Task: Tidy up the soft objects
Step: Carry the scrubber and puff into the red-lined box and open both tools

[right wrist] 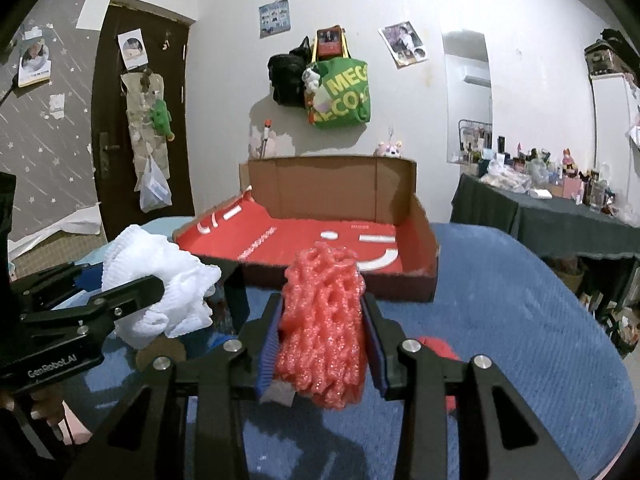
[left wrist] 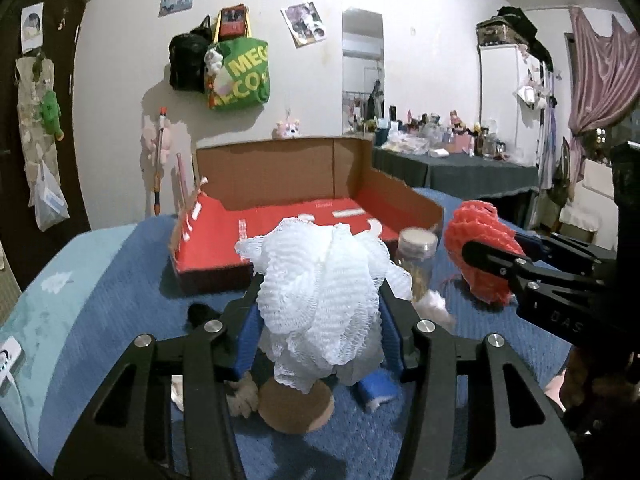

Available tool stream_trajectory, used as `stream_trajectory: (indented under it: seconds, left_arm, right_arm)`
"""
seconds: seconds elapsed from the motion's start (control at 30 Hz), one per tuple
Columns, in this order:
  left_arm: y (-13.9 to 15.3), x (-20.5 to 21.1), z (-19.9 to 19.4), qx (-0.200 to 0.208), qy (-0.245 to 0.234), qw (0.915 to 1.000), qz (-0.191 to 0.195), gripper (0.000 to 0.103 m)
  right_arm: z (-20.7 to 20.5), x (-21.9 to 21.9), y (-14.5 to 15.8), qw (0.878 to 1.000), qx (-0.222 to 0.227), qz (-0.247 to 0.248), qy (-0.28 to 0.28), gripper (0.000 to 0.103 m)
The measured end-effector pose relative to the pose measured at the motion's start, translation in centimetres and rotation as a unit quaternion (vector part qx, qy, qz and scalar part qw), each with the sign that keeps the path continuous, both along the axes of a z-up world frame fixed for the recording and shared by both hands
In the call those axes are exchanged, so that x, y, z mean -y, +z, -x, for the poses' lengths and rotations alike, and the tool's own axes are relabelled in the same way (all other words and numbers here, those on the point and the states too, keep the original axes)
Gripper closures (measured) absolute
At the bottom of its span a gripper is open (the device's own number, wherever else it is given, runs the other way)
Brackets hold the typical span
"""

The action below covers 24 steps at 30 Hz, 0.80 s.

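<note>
Both sets of fingers are clenched: my left fingers squeeze the white foam net, my right fingers the red foam net, above the blue bed, before the red box.

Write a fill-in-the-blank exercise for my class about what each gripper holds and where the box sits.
1. The left gripper is shut on a ____ mesh sponge.
2. The right gripper is shut on a ____ foam net.
3. The cardboard box has a ____ floor.
4. The box sits on a ____ blanket.

Missing words: white; red; red; blue
</note>
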State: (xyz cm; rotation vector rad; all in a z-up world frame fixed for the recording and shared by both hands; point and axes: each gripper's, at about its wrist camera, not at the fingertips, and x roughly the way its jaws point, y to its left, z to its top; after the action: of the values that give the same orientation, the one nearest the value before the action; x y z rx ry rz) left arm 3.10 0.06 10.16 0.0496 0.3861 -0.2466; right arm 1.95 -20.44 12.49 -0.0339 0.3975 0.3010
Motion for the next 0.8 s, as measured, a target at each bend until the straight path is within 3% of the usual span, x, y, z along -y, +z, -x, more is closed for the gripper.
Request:
stream_trajectory:
  seconds: [0.47, 0.8]
  left_arm:
    - [4.0, -0.9, -2.9, 0.037, 0.007, 0.9993, 0.002, 0.055]
    - [5.2, -1.2, -8.0, 0.010, -0.007, 0.9999, 0.001, 0.055]
  right_arm:
    - [-3.8, -0.1, 3.8, 1.000, 0.022, -0.008, 0.010, 0.062]
    - [-8.9, 0.1, 5.1, 0.999, -0.005, -0.018, 0.031, 0.062]
